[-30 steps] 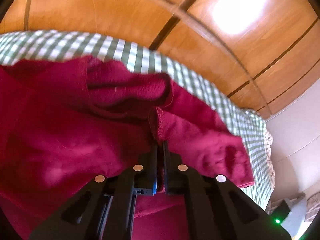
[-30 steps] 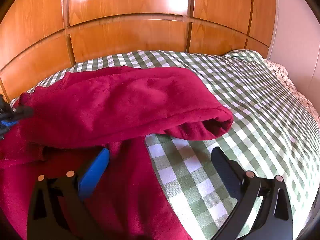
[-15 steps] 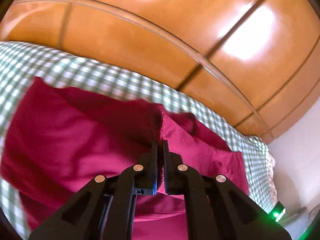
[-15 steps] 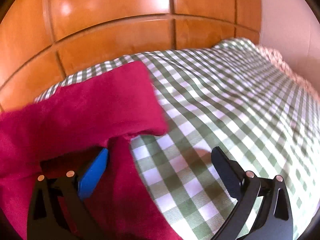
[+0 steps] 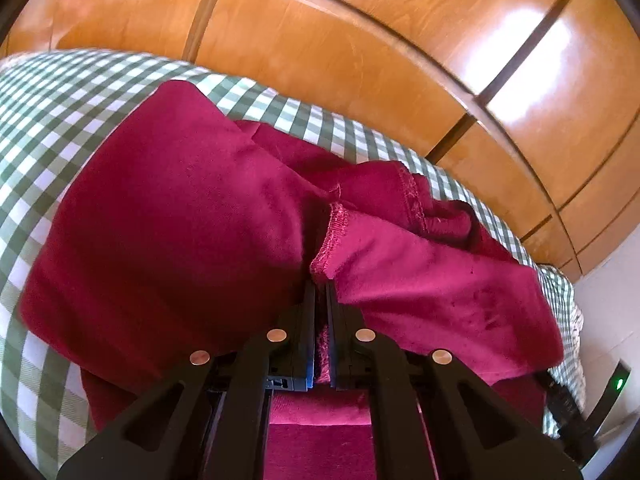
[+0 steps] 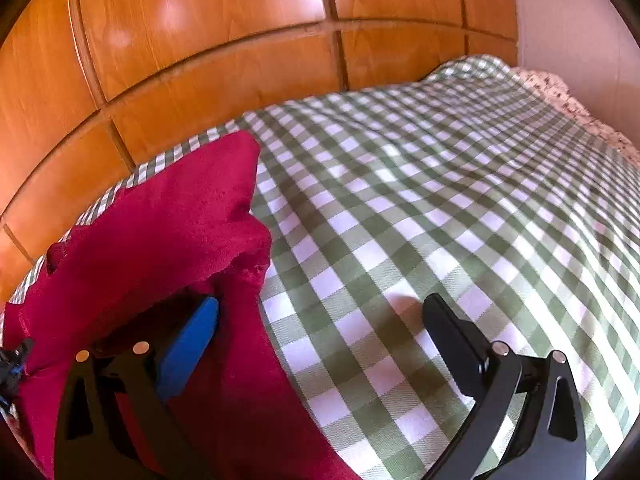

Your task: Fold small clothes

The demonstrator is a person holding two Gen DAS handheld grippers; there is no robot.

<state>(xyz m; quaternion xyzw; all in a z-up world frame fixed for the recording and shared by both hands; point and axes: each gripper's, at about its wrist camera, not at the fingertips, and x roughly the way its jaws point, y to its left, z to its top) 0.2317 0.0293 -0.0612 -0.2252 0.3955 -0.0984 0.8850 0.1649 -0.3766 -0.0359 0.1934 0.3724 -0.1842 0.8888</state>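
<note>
Near: left hand-held gripper (image 5: 319,286) clamped on the stitched hem of the red garment (image 5: 180,240), fabric pinched between its pads. Right hand-held gripper (image 6: 320,316) spread wide, empty, straddling the garment's right edge. Garment lies folded at the bed's left; checked bedcover (image 6: 440,200) bare rightward. Far: wooden panels (image 6: 200,40).

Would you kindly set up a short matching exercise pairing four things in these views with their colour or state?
Things:
1. left gripper
2. right gripper
3. garment
4. bedcover

States:
A. green and white checks
B. dark red
C. jaws wide apart, holding nothing
D. shut on a stitched hem

Pairs: 1-D, 2-C, 3-B, 4-A
</note>
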